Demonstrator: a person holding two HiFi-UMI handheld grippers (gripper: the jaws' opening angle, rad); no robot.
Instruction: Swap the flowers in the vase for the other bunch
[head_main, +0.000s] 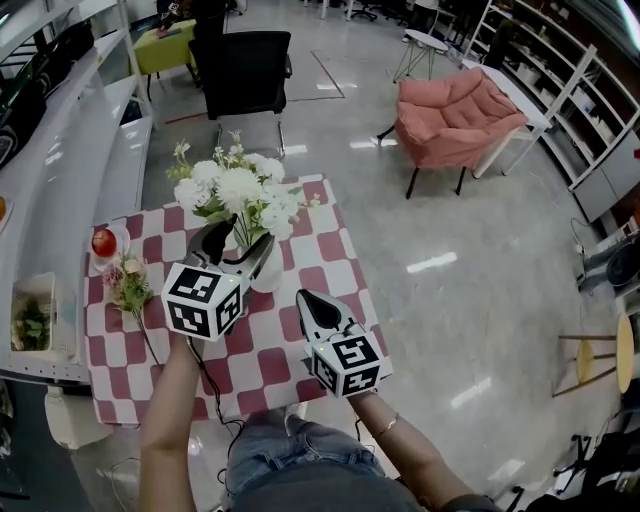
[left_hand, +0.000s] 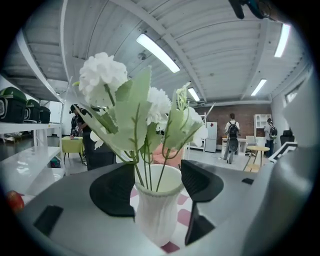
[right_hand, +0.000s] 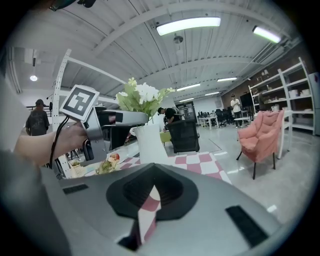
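On the checked tablecloth (head_main: 330, 250), the wide-open left gripper (head_main: 238, 245) straddles the white vase (left_hand: 157, 215); it should avoid nudging the rim. The right gripper (head_main: 310, 300) is closed, empty.

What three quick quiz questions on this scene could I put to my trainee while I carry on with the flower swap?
1. True or false: the white ribbed ceramic vase holds a bunch of white flowers with green leaves.
2. The left claw has its jaws: A. shut tight on nothing; B. apart, one either side of the vase; C. out of every view.
3. Fill in: in the head view, the small bunch of pink flowers lies on the red-and-white checked tablecloth, to the ____ of the vase.

Key: 1 true; 2 B; 3 left.
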